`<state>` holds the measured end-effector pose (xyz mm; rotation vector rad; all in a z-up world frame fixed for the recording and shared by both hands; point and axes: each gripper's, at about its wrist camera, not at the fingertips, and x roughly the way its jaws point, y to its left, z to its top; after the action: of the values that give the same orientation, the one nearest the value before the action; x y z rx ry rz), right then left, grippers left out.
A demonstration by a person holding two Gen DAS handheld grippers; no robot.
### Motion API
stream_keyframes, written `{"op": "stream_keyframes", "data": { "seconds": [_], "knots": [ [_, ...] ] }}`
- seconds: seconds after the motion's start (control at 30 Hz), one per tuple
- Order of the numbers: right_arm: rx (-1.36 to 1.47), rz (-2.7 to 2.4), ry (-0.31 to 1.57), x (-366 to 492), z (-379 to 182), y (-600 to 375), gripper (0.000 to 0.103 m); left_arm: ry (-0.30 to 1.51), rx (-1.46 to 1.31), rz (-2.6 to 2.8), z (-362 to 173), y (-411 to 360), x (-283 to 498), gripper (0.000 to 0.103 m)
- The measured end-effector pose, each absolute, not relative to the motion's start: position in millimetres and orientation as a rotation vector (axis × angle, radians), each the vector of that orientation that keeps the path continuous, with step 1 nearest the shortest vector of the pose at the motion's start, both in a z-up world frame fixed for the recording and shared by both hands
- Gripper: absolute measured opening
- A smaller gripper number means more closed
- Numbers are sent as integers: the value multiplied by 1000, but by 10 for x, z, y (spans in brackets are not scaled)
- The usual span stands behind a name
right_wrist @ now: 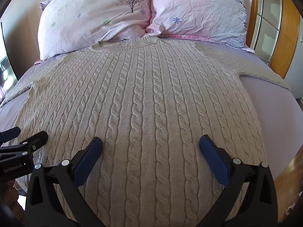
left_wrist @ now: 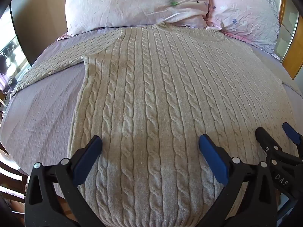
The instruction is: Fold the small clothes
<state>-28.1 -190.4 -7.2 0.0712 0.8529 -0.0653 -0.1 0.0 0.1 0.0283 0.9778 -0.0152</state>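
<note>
A beige cable-knit sweater (left_wrist: 151, 87) lies flat and face up on the bed, collar toward the pillows, both sleeves spread out to the sides. It also shows in the right wrist view (right_wrist: 144, 98). My left gripper (left_wrist: 150, 141) is open and empty, hovering over the sweater's lower left part near the hem. My right gripper (right_wrist: 151, 141) is open and empty over the lower right part. The right gripper also shows at the right edge of the left wrist view (left_wrist: 274, 132). The left gripper shows at the left edge of the right wrist view (right_wrist: 24, 134).
The sweater rests on a lilac bed sheet (left_wrist: 41, 102). Two pink floral pillows (right_wrist: 94, 19) (right_wrist: 198, 13) lie at the head of the bed. A wooden frame with glass panels (right_wrist: 272, 28) stands on the right. A dark screen (left_wrist: 22, 30) is at left.
</note>
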Motion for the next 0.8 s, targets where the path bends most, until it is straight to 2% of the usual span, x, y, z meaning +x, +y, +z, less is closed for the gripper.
{"op": "stream_keyframes", "data": {
  "seconds": [0.8],
  "knots": [
    [71, -65, 852, -283, -67, -1905, 102, 973, 28, -15, 3, 0, -2, 101]
  ]
}}
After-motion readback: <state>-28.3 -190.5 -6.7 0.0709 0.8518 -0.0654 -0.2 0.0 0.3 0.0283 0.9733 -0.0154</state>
